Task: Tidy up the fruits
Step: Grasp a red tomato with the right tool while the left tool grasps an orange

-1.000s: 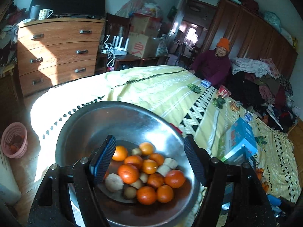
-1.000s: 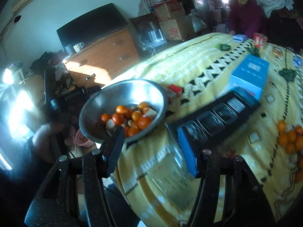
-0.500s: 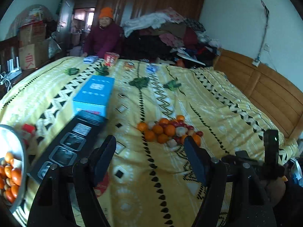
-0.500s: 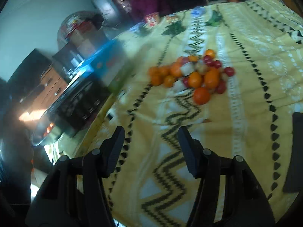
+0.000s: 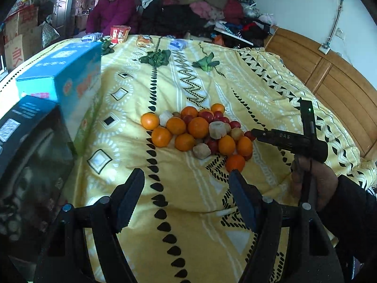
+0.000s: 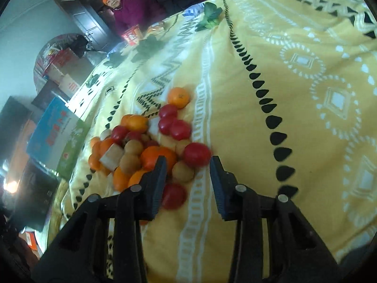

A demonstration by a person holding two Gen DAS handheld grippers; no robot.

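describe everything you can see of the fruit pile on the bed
The fruit pile is a loose heap lying directly on the yellow patterned bedspread, roughly mid-bed. It mixes glossy orange citrus, smaller smooth red fruits, small brownish round ones and a few pale, cut-looking chunks. Pieces touch and partly overlap; one orange sits at the far edge. The open right gripper hovers at the near edge, around a red fruit and not closed on it. The left gripper is short of the pile.
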